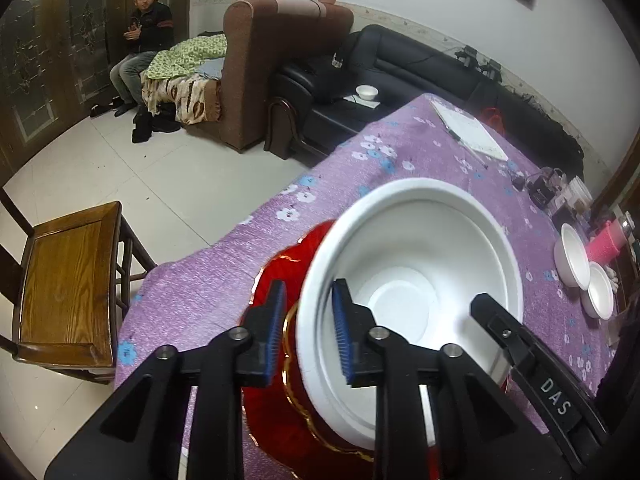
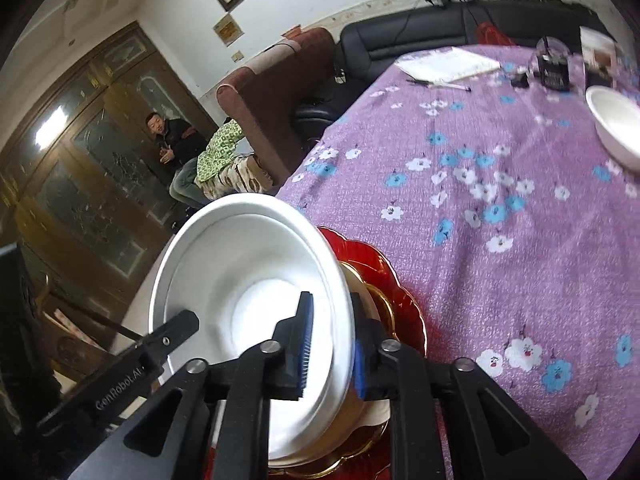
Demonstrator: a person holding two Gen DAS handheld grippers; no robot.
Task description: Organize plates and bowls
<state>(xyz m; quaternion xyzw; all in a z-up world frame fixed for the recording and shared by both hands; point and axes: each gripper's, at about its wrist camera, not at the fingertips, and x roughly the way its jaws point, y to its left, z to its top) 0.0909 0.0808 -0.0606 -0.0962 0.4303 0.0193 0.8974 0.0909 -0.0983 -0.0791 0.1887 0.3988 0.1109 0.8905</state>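
A large white bowl [image 1: 420,240] [image 2: 224,264] rests on a red plate with a gold rim [image 1: 280,420] [image 2: 400,280] at the near corner of the table. My left gripper [image 1: 310,284] straddles the bowl's left rim, one blue pad inside and one outside, with a sliver of red plate showing between the outer pad and the wall. My right gripper [image 2: 331,298] straddles the opposite rim the same way, and its inner pad stands off the wall. Neither gripper presses on the bowl, so both are open.
Two smaller white bowls [image 1: 572,256] [image 1: 600,296] sit at the table's right side, and the nearer one shows as a bowl [image 2: 616,124] in the right wrist view. A notebook [image 1: 472,128] [image 2: 448,65] lies at the far end. A wooden chair [image 1: 64,288] stands left of the table. A person [image 1: 140,40] sits by the sofa.
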